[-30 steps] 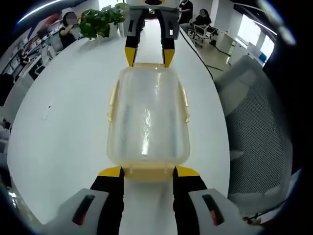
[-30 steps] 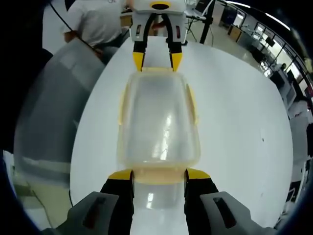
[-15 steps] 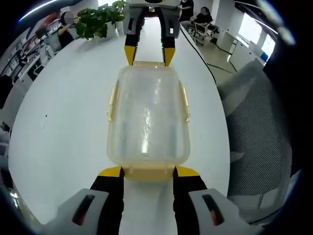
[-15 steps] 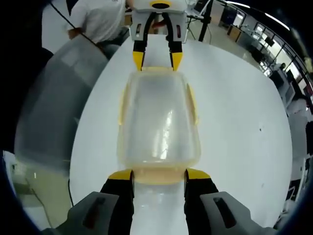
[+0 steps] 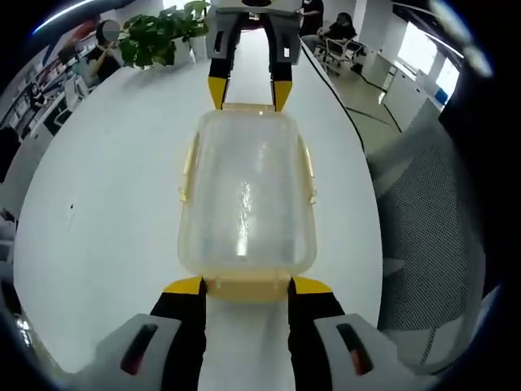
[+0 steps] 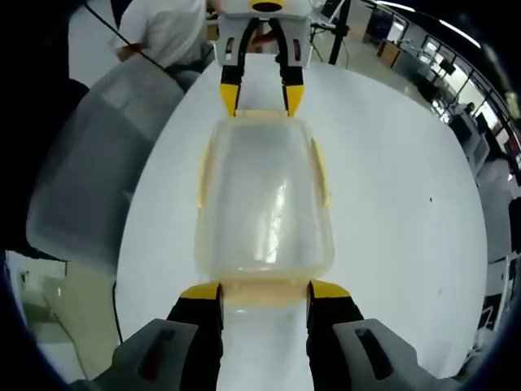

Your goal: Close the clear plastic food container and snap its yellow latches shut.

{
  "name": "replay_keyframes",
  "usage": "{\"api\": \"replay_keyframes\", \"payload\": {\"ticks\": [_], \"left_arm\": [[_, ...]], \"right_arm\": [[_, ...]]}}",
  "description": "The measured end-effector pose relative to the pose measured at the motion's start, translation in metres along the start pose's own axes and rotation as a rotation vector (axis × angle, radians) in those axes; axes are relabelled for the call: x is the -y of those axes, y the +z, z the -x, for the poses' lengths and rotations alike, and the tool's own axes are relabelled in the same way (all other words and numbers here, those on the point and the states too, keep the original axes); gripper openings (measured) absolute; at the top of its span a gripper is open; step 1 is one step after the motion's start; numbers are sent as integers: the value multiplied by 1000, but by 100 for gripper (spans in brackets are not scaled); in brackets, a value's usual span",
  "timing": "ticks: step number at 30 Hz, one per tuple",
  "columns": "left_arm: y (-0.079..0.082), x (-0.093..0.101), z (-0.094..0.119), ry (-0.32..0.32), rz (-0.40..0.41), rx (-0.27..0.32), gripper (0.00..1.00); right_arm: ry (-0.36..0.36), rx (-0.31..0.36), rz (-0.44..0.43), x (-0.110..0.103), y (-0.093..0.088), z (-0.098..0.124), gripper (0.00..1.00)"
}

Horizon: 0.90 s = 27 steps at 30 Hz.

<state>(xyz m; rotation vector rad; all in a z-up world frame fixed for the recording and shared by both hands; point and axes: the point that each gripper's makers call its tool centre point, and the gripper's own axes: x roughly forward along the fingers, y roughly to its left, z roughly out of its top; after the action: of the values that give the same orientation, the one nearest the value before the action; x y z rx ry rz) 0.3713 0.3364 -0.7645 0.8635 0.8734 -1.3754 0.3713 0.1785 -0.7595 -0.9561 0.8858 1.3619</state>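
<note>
The clear plastic food container point(image 5: 247, 199) sits with its lid on in the middle of a white table point(image 5: 106, 204), lengthwise between the two grippers, its frosted top catching a streak of light. Yellow latches run along its long sides point(image 5: 188, 167), lying flat against the walls as far as the views allow, and a yellow latch at each short end faces a gripper. In the left gripper view, the left gripper point(image 5: 241, 285) has its yellow-tipped jaws spread to either side of the near end latch point(image 5: 247, 287), the tips right at the container's corners; whether they press on it cannot be told. At the far end, the right gripper point(image 5: 247, 91) stands the same way, jaws apart, tips at the far rim. The right gripper view mirrors this: the container point(image 6: 263, 198) lies ahead, the right gripper point(image 6: 264, 291) parted around the near latch point(image 6: 264, 293), and the left gripper point(image 6: 260, 97) parted at the far end. Neither claw is clamped on anything. Beyond the table, a grey mesh chair point(image 5: 431, 212) stands beside its edge, a green plant point(image 5: 159, 31) rests at the far end, and a person in a white shirt point(image 6: 167, 28) is nearby.
</note>
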Motion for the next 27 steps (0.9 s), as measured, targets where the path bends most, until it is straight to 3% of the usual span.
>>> {"api": "replay_keyframes", "payload": {"ticks": [9, 27], "left_arm": [[14, 3, -9, -7, -7, -10, 38], [19, 3, -16, -13, -9, -23, 38]], "right_arm": [[-1, -4, -7, -4, -16, 4, 39], [-3, 6, -9, -6, -26, 0, 39]]}}
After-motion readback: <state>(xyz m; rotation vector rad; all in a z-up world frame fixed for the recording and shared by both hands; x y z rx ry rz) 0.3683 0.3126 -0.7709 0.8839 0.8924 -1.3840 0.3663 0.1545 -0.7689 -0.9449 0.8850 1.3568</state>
